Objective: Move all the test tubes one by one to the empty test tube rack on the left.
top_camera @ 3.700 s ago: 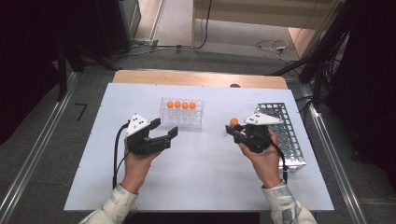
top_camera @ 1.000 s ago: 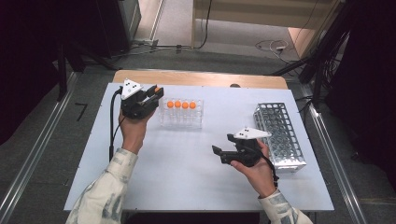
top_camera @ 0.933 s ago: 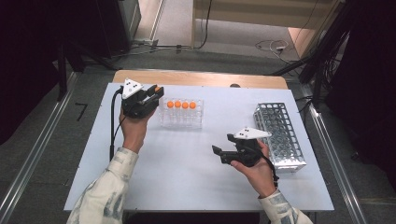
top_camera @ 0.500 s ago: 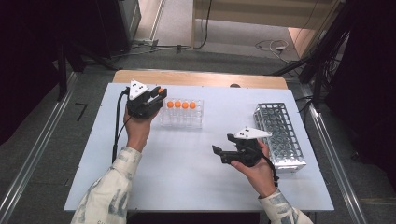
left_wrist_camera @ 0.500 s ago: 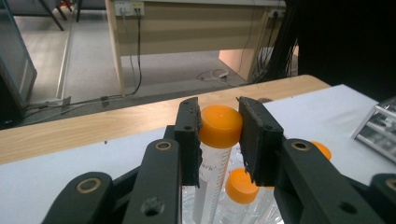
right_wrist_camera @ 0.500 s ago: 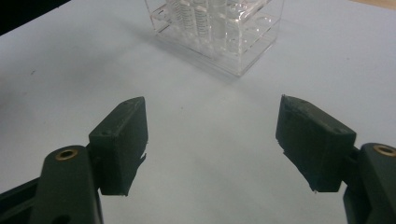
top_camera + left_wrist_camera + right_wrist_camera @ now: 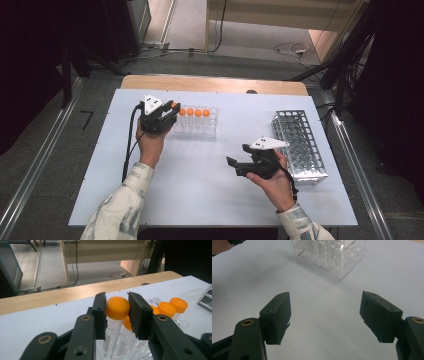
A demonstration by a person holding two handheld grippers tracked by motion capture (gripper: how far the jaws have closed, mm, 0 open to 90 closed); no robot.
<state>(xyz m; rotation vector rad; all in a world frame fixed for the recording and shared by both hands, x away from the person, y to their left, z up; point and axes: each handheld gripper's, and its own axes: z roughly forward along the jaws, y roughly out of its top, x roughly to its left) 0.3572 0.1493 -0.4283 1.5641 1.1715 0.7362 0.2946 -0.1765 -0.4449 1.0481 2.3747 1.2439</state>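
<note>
In the high view my left gripper (image 7: pixel 171 108) is at the left end of a clear tube rack (image 7: pixel 199 129) on the white table (image 7: pixel 200 200). The left gripper view has my left gripper (image 7: pixel 116 299) shut on the cap of an orange-capped tube (image 7: pixel 117 308), which stands upright over the rack's end. Several more orange-capped tubes (image 7: pixel 173 305) stand in the rack behind it. My right gripper (image 7: pixel 236 154) hovers open over the table's middle right, pointing left. Between its spread jaws my right gripper (image 7: pixel 324 312) holds nothing, and the clear rack (image 7: pixel 332 255) lies ahead.
A metal wire rack (image 7: pixel 300 145) lies on the table just right of my right hand, with no tubes visible in it. A wooden strip (image 7: pixel 215 84) runs along the table's far edge. Bare tabletop spreads between the two grippers and toward the front.
Over the last second my left gripper has shifted a little to the right, onto the rack's left end. My right gripper has stayed where it was, open.
</note>
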